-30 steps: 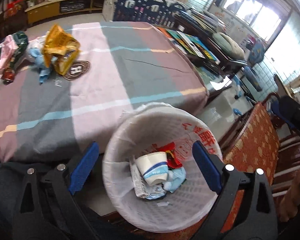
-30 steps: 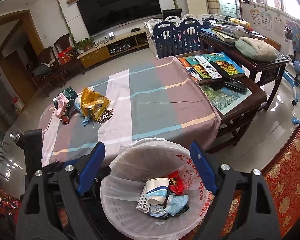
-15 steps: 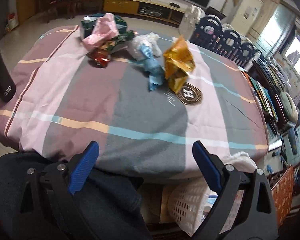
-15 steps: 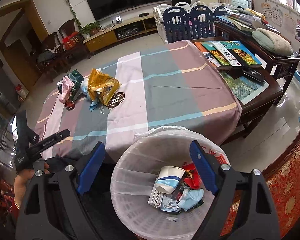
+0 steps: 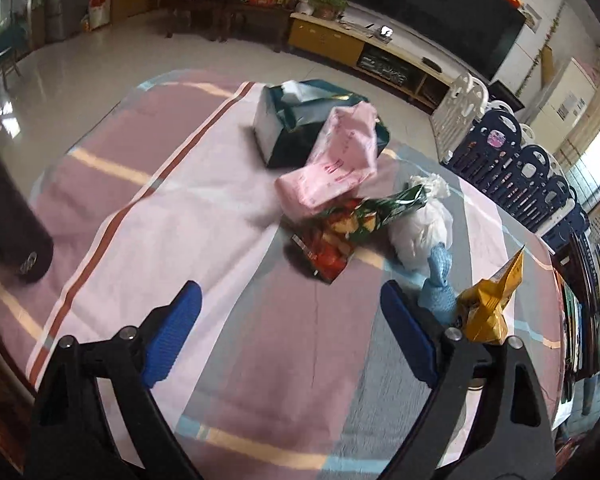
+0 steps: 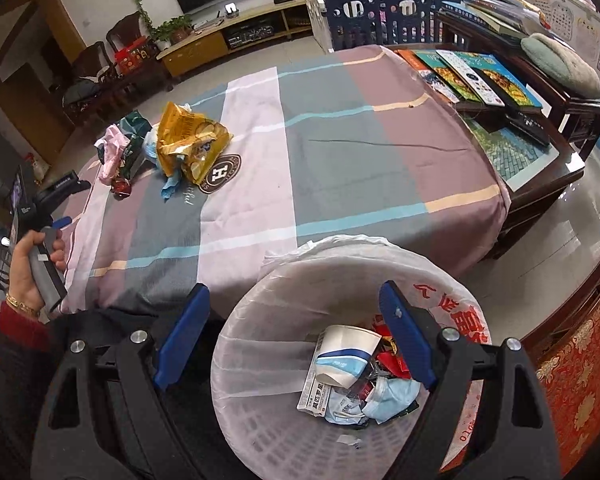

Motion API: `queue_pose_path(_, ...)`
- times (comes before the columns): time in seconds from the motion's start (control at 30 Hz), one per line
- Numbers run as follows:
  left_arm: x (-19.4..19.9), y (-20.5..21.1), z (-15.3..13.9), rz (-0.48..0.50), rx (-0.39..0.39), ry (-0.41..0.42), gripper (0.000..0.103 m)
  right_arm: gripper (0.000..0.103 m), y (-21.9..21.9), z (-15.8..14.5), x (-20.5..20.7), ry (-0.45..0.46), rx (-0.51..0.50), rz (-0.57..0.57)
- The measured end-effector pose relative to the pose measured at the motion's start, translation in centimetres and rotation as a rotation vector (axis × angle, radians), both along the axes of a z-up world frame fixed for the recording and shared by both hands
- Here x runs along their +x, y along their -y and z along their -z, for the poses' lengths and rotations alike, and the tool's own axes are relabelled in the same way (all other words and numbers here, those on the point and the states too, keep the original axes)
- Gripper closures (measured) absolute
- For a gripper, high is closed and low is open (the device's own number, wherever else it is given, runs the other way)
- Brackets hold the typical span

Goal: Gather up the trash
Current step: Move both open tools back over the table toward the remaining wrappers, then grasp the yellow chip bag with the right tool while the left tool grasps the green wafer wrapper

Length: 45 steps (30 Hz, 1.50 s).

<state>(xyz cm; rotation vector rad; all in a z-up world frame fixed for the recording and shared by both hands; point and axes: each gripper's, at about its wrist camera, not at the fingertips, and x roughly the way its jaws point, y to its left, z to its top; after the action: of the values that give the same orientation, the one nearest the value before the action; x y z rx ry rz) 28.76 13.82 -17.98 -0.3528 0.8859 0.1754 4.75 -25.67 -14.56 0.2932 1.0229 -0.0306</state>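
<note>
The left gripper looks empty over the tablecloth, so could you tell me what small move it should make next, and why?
Probably ease the left gripper forward and down toward the red snack wrapper, the nearest piece of the trash pile. Its jaws stand open with only tablecloth between them, having just closed a little. The lined bin below the open right gripper already holds a paper cup.
</note>
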Motion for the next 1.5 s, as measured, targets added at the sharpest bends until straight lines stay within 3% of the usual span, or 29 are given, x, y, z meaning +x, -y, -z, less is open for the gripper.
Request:
queue_pose_path(0.03, 0.9, 0.7, -0.1, 0.045, 0.03, 0.013, 0.029, 0.018, 0.1, 0.5, 0.3, -0.014, 0.004, 0.006)
queue_pose_path(0.1, 3.2, 2.4, -0.2, 0.139, 0.103, 0.025, 0.033, 0.018, 0.3, 1.7, 0.9, -0.051, 0.017, 0.016)
queue_pose_path(0.23, 6.6, 5.1, 0.4, 0.247, 0.214, 0.021, 0.033, 0.018, 0.2, 2.8, 2.0, -0.082, 0.026, 0.024)
queue_pose_path(0.37, 9.3, 7.1, 2.5, 0.32, 0.298, -0.049, 0.033, 0.018, -0.4, 3.4, 3.2, -0.1, 0.033, 0.018)
queue_pose_path(0.4, 9.7, 7.4, 3.2, 0.336, 0.31, -0.07, 0.039, 0.018, -0.6, 3.5, 3.4, -0.103, 0.036, 0.014)
queue_pose_path(0.43, 10.1, 7.5, 3.9, 0.35, 0.317, -0.094, 0.057, 0.018, -0.8, 3.6, 3.6, -0.104, 0.037, 0.009)
queue_pose_path(0.5, 10.0, 7.3, 4.6, 0.331, 0.344, -0.106, 0.076, 0.018, -1.2, 3.5, 4.1, -0.101, 0.035, -0.001)
queue_pose_path(0.53, 9.5, 6.8, 4.4, 0.328, 0.313, -0.094, 0.086, 0.018, -1.4, 3.4, 4.2, -0.096, 0.036, -0.007)
queue_pose_path(0.6, 8.0, 5.9, 3.8, 0.321, 0.219, -0.08, 0.089, 0.018, -1.7, 3.2, 4.6, -0.083, 0.035, -0.014)
queue_pose_path(0.73, 3.0, 4.5, 2.1, 0.291, 0.071, -0.018, 0.091, 0.018, -2.8, 2.7, 5.8, -0.059, 0.043, -0.029)
queue_pose_path(0.9, -4.2, 3.5, 1.7, 0.244, -0.109, -0.045, 0.091, 0.018, -6.1, 1.8, 8.8, -0.008, 0.049, -0.098)
queue_pose_path(1.03, -6.8, 3.6, 2.2, 0.251, -0.133, -0.078, 0.091, 0.018, -9.1, 1.1, 12.9, 0.055, 0.038, -0.14)
queue_pose_path(1.23, -8.0, 2.4, 2.7, 0.226, -0.146, -0.089, 0.091, 0.018, -12.1, 1.6, 21.0, 0.089, 0.069, -0.105)
queue_pose_path(1.37, -7.6, 1.6, 3.3, 0.203, -0.117, -0.099, 0.091, 0.018, -13.2, 4.3, 26.4, 0.024, 0.048, -0.087)
queue_pose_path(1.5, -7.3, 1.0, 3.9, 0.202, -0.159, -0.089, 0.09, 0.018, -13.9, 7.5, 29.6, -0.044, 0.071, -0.081)
